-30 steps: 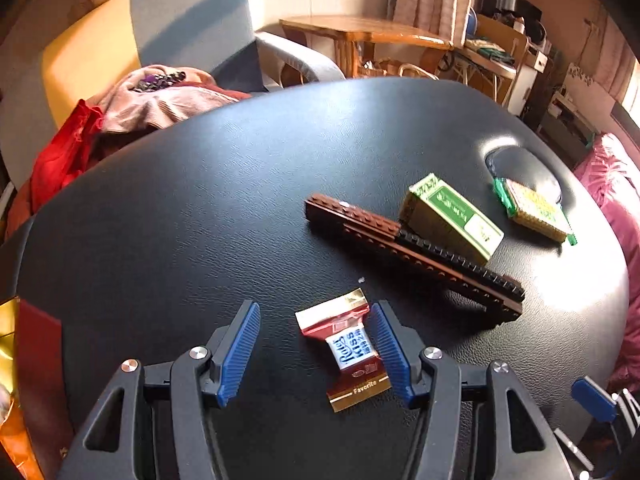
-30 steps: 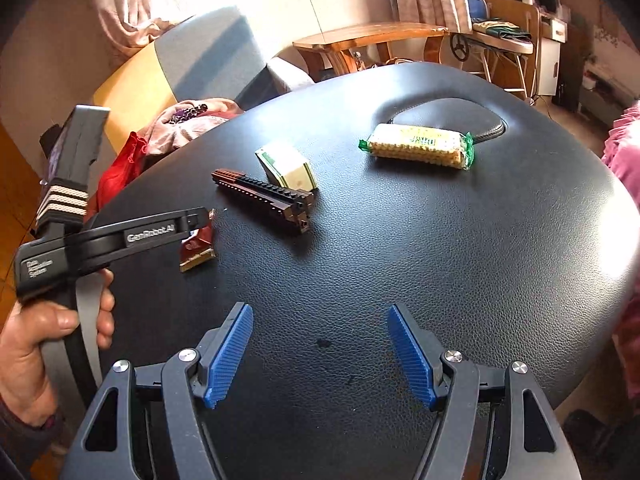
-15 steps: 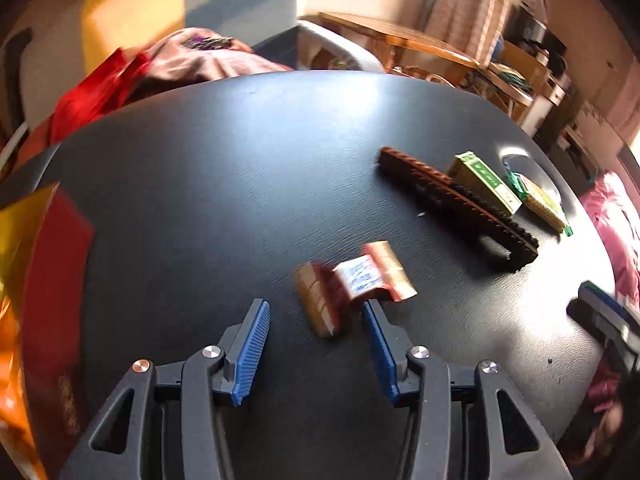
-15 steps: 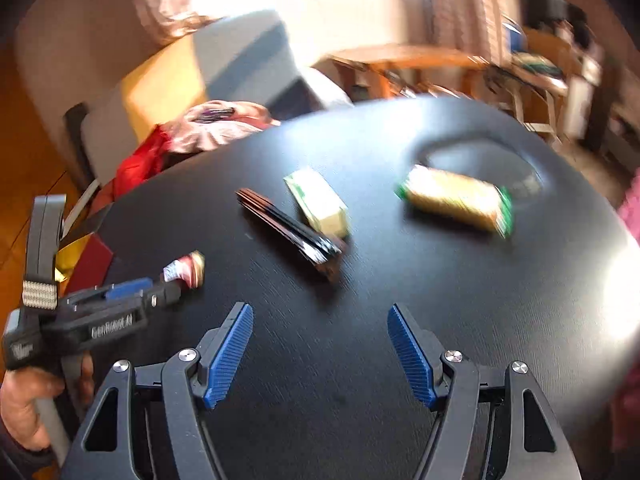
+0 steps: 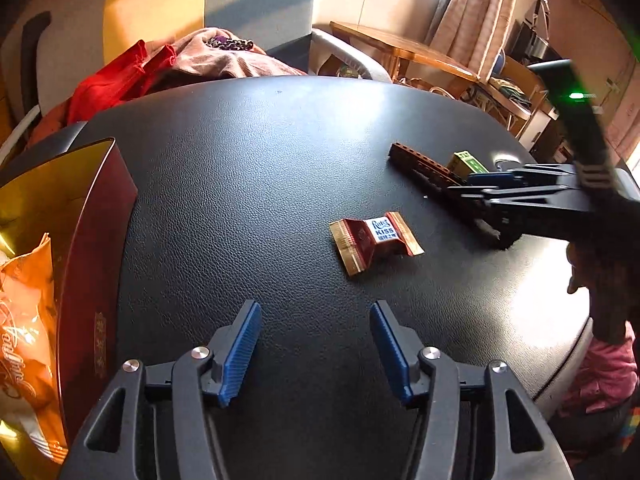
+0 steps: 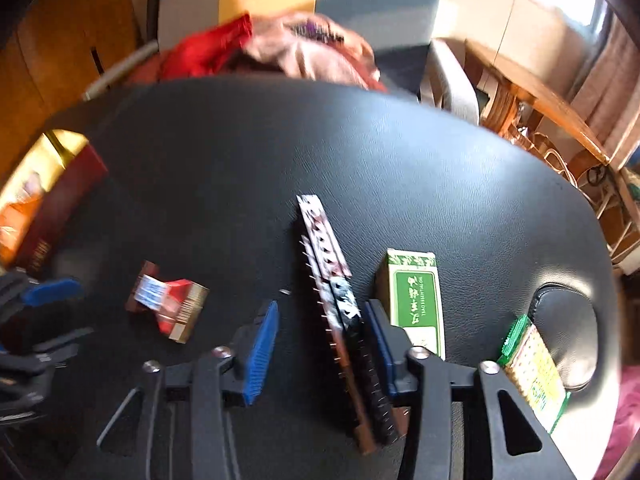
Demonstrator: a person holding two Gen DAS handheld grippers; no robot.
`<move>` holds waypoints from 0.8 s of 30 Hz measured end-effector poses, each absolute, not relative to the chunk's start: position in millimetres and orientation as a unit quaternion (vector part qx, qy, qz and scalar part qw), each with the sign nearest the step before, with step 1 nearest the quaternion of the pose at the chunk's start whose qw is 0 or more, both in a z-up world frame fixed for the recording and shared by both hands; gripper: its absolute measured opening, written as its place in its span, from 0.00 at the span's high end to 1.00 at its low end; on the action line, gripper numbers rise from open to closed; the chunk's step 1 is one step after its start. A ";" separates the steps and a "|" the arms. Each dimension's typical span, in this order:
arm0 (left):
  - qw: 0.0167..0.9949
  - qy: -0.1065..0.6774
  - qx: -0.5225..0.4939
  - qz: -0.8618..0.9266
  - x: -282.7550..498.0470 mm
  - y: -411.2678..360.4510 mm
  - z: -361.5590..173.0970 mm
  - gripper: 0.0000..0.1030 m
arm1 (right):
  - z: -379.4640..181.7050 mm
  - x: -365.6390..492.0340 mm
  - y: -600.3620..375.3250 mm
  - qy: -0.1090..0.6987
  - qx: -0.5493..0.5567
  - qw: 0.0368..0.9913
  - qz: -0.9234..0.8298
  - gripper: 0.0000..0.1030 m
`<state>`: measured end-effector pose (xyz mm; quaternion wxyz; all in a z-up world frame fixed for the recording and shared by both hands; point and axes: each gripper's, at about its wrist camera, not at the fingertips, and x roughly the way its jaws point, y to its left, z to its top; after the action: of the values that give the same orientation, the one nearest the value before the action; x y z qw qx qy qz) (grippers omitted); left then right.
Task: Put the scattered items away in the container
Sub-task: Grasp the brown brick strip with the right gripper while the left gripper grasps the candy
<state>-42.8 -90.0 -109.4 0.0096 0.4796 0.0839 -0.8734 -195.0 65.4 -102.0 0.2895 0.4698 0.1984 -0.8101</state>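
Observation:
A red-and-gold wrapped candy (image 5: pixel 376 240) (image 6: pixel 168 300) lies on the black table, ahead of my left gripper (image 5: pixel 314 308) (image 6: pixel 56 312). Its jaws are opening with nothing between them. The red-and-gold container box (image 5: pixel 100 208) (image 6: pixel 60 200) stands at the table's left edge with an orange snack bag (image 5: pixel 24 340) inside. My right gripper (image 6: pixel 320 308) (image 5: pixel 472 186) straddles the long brown-and-black brick bar (image 6: pixel 324 248) (image 5: pixel 424 164). Its jaws are closing, the right pad at the bar, the left pad still apart from it. A green carton (image 6: pixel 416 296) (image 5: pixel 466 162) lies just right of the bar.
A green-ended cracker pack (image 6: pixel 532 368) lies by a round dent in the table at the right. A chair with red and pink clothes (image 5: pixel 180 64) stands behind the table. A person's hand (image 5: pixel 600 272) holds the right gripper. A wooden table (image 5: pixel 420 52) is farther back.
My left gripper backed away from the candy, which stays on the table, and the box came into view at left. My right gripper rolled, moved over the brick bar, and its jaws narrowed.

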 end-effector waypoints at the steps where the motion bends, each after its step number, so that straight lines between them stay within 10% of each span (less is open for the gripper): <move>1: 0.008 0.082 0.480 -0.874 -41.7 -89.4 -109.2 0.43 | -104.1 -195.8 65.3 0.206 0.471 0.285 -0.809 0.71; 13: -0.058 0.030 0.479 -0.875 -58.2 -76.5 -76.7 0.38 | -100.2 -118.3 100.2 0.149 0.489 0.278 -0.813 0.78; 24: -0.143 -0.101 0.511 -0.841 -115.9 -46.2 -88.4 0.38 | -83.2 -68.9 149.7 0.037 0.449 0.258 -0.855 0.60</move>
<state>-115.9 -46.2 -88.4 -0.1427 0.5112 -0.1011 -0.8415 -68.9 149.7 -83.2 0.2582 0.4490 0.0372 -0.8546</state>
